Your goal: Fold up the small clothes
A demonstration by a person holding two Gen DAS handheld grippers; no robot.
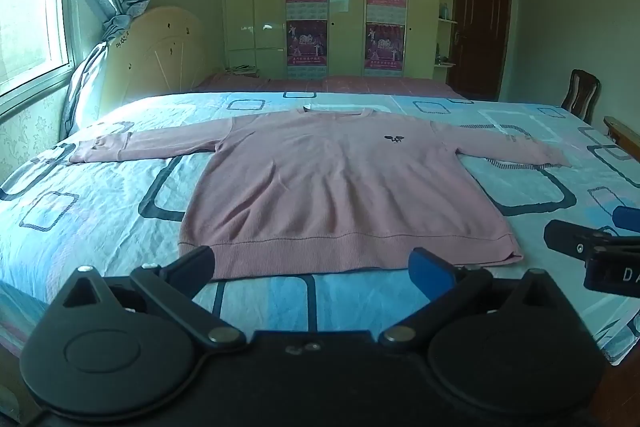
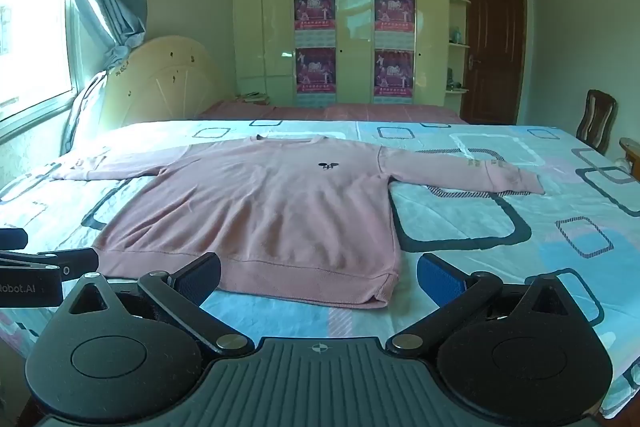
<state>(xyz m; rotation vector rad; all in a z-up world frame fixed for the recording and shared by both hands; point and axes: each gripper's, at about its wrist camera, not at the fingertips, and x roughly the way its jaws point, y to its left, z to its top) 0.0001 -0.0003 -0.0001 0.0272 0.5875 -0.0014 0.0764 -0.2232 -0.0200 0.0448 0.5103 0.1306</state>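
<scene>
- Straight ahead of both hand-held grippers: pink long-sleeved sweatshirt [image 1: 332,187] lies flat, front up, on the bed [image 1: 100,211]; both sleeves spread sideways, neckline at the far end, ribbed hem nearest.
- Left hand-held gripper [image 1: 316,265]: fingers spread wide apart, nothing between them; tips just short of the hem, which spans the gap in the left wrist view. Contact with fabric cannot be told.
- Right hand-held gripper [image 2: 320,273]: likewise spread wide and empty; the hem's right corner [image 2: 384,293] lies between its fingers, slightly curled.
- Each gripper shows at the edge of the other's view, side by side, apart.
- Small dark embroidered emblem [image 2: 329,165] on the chest.
- Beyond the bed: cream wardrobe [image 2: 352,27] with four posters, brown door [image 2: 494,51], wooden chair [image 2: 596,119] far right; window [image 1: 24,27] with curtain far left.
</scene>
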